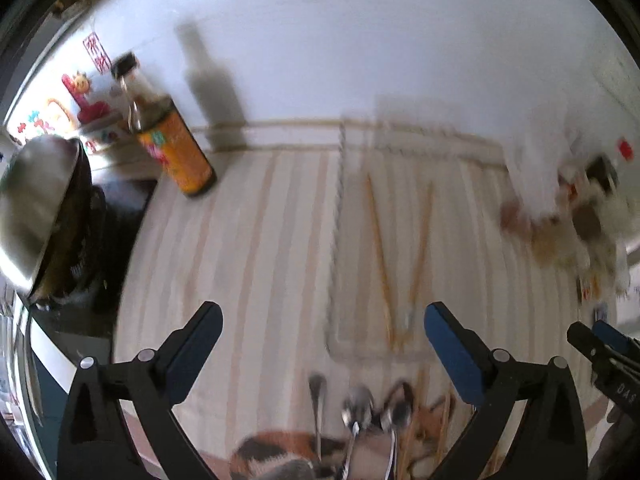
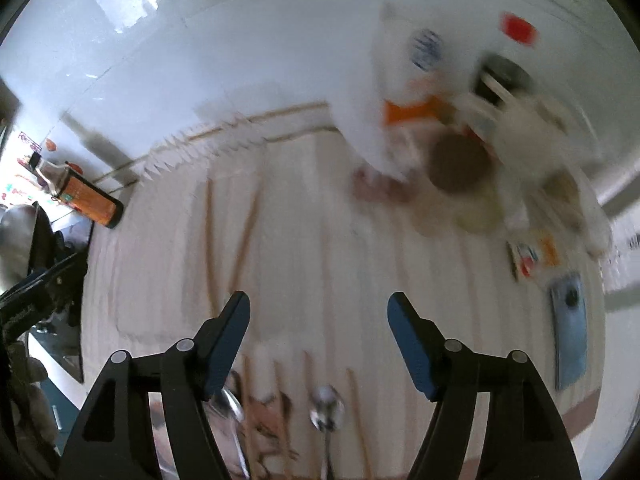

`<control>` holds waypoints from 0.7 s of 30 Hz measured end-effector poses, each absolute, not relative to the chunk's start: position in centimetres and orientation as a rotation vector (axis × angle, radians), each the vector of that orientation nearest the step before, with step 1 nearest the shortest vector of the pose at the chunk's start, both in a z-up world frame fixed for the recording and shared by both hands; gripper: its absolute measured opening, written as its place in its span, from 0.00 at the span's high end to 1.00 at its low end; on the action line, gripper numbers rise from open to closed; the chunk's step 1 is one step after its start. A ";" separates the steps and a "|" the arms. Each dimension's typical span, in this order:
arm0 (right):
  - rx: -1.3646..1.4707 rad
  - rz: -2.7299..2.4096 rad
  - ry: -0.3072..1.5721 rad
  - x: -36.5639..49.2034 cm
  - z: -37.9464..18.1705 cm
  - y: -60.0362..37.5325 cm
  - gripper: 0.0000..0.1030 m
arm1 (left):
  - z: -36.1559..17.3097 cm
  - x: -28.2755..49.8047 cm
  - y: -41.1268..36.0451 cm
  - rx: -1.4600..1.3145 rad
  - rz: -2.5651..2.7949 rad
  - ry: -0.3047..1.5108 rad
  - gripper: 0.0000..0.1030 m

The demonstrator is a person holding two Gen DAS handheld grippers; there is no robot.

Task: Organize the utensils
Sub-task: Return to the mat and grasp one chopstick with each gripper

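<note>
Both frames blurred; detail is coarse. We hold the left gripper [image 1: 323, 322] above a pale striped tablecloth [image 1: 256, 248], jaws wide and empty; the right gripper [image 2: 319, 310] likewise stands wide with nothing between its fingers. Two thin wooden chopsticks [image 1: 400, 256] lie in a V on a clear rectangular tray [image 1: 340, 216] ahead of us. Near the table edge, below both grippers, sits the unsorted lot: shiny metal spoons [image 1: 358, 404] and more wooden sticks [image 2: 358, 420], loosely heaped; one spoon bowl [image 2: 327, 412] lies apart from the rest in the right view. A tall dark sauce bottle with orange label [image 1: 176, 144] stands well off to the left, not part of the work. We judge the step to be between picks, some chopsticks already placed. Next move calls for lowering one gripper onto a single spoon or stick and closing across its handle, without dragging neighbours.
</note>
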State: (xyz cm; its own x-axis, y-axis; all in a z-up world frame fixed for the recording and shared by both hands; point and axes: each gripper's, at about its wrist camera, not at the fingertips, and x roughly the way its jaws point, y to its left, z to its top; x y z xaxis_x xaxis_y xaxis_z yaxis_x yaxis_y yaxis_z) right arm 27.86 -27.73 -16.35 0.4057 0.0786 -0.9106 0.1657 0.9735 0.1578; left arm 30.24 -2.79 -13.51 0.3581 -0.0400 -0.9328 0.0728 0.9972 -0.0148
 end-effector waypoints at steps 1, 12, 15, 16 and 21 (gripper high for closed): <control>0.256 -0.064 1.164 26.5 -16.9 -28.5 0.29 | -14.1 29.3 -3.4 0.040 -0.085 1.220 0.00; 0.310 -0.088 1.431 16.7 -27.8 -30.7 0.61 | -23.0 20.5 -11.4 0.116 -0.287 1.498 0.21; 0.294 -0.084 1.475 15.8 -30.2 -30.4 0.66 | -24.3 19.8 -13.1 0.109 -0.336 1.542 0.42; 0.270 -0.091 1.460 15.5 -30.4 -30.3 0.74 | -24.7 19.7 -13.6 0.107 -0.342 1.555 0.48; 0.268 -0.165 1.469 14.2 -30.4 -32.2 0.92 | -27.2 19.8 -15.2 0.106 -0.348 1.619 0.66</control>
State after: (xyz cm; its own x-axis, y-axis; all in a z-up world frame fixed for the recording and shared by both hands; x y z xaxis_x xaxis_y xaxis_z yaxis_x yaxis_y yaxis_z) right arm 14.17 -32.22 -30.40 0.0984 0.0531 -0.9937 0.2722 0.9591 0.0782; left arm 19.84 -15.19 -27.19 -0.0841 -0.1408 -0.9865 0.2765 0.9478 -0.1589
